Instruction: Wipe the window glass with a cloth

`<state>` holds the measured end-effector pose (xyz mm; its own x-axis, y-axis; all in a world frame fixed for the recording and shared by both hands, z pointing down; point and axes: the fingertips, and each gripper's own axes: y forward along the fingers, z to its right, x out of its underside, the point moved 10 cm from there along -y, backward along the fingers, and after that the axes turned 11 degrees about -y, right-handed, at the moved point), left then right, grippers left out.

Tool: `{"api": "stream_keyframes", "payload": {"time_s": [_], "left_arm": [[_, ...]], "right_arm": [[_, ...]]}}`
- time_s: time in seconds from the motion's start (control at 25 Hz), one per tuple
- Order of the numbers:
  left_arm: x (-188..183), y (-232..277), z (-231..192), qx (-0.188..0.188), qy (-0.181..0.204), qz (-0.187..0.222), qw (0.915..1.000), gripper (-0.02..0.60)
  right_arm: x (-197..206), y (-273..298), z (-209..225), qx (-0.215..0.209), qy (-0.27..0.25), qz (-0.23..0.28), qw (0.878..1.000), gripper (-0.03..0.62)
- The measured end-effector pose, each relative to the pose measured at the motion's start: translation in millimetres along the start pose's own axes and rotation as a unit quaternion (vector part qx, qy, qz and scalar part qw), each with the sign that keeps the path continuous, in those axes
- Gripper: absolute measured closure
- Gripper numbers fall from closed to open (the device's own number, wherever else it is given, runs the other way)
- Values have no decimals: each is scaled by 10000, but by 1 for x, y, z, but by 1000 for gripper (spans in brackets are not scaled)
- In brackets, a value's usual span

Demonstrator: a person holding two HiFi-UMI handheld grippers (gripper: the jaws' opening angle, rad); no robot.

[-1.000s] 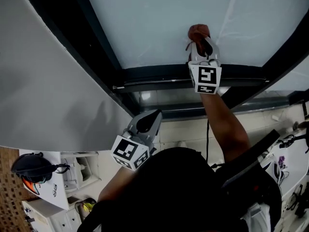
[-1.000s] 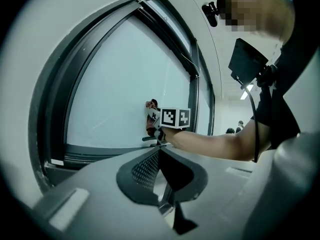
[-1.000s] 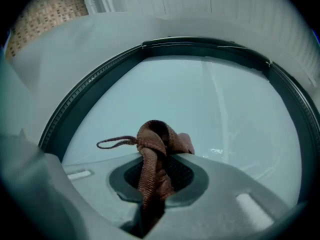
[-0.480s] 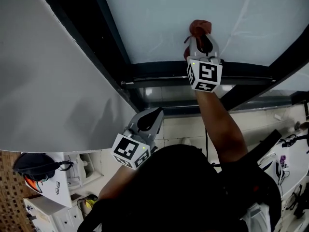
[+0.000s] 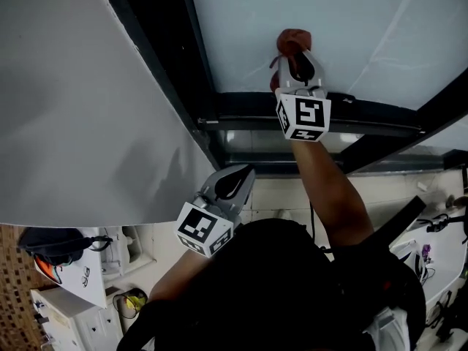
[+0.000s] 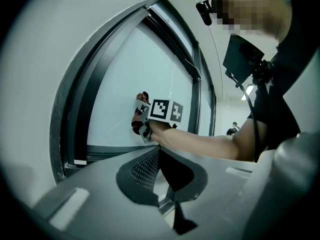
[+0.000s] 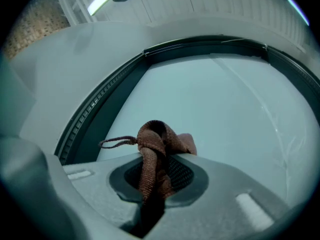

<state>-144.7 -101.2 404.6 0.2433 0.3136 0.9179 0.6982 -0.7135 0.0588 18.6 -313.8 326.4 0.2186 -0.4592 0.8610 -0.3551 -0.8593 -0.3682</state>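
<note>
Cloth [image 7: 156,146] pinched, tail hidden inside right gripper [image 5: 295,58] jaws.

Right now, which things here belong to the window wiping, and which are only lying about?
In use: cloth, window glass, right hand-held gripper shut on the cloth.
Lying about: left hand-held gripper, shut and empty; white cabinet.
</note>
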Motion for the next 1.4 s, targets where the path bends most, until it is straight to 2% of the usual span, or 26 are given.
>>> {"api": "stream_keyframes", "payload": {"time_s": [0.16,0.36,0.64,0.88,1.0,1.08,1.4], "left_arm": [[1,-7,-4,-57,13,37,10000,565],[-1,-18,-6,-191,56,109,9997,565],[-3,-31,-9,-347,63,154,9993,565],[-2,-39,-11,-448,127,162,9988,565],[-4,-42,-12,-494,122,187,9985,565],[-5,-44,-11,-490,160,225,9984,565],[-2,-56,-5,-360,205,224,9989,565]], "right_arm": [[-6,11,-25,-242,40,101,9996,563],[-15,24,-60,-773,74,199,9968,563],[-23,39,-91,-1207,321,289,9917,563],[-22,44,-100,-1183,458,305,9914,563],[-25,46,-105,-1352,477,322,9891,563],[-29,47,-109,-1487,389,329,9876,563],[-34,50,-114,-1562,394,184,9868,563]]}}
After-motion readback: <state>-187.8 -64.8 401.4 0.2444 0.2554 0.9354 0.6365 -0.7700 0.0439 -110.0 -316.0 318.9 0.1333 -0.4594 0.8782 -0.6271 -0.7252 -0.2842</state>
